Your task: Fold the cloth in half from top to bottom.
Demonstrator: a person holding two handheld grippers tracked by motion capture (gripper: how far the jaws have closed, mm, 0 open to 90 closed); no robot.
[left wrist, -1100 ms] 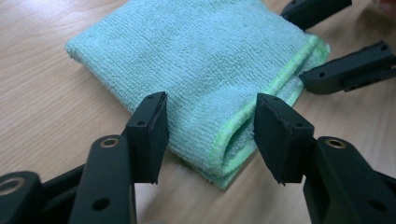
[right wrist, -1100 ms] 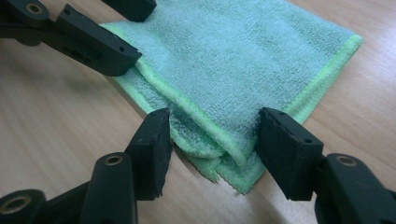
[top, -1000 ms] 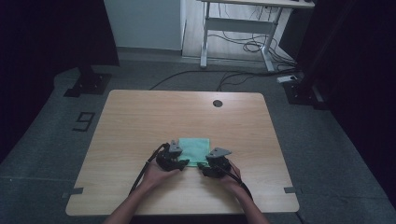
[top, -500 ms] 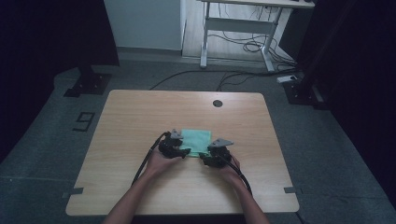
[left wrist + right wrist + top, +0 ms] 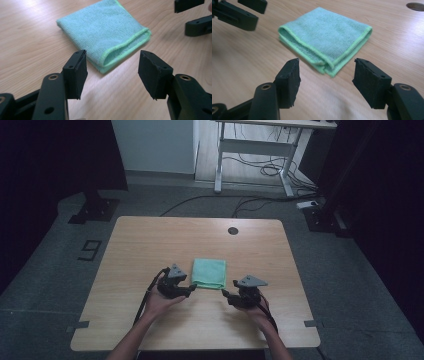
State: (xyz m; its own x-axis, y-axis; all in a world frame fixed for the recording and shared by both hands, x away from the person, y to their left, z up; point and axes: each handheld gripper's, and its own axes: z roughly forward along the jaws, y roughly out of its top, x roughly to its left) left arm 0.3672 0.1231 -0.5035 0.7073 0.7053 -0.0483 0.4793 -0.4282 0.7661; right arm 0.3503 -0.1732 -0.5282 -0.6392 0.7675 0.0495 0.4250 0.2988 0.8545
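A folded green microfibre cloth (image 5: 209, 273) lies flat on the wooden table (image 5: 150, 245), a little nearer than its middle. My left gripper (image 5: 192, 289) is just off the cloth's near left corner and my right gripper (image 5: 225, 294) just off its near right corner. In the left gripper view the cloth (image 5: 105, 32) lies beyond my left gripper (image 5: 112, 72). In the right gripper view the cloth (image 5: 327, 35) lies beyond my right gripper (image 5: 325, 80). Both pairs of jaws have just been opening and stand open, with nothing between them.
A round cable hole (image 5: 233, 230) sits near the table's far edge. Bare wood surrounds the cloth on all sides. Beyond the table stand a desk frame (image 5: 250, 150) and loose cables (image 5: 260, 170) on the floor.
Both grippers have drawn back from the cloth's near edge towards the person, and the right one has moved outward. The cloth now lies free, folded on the table.
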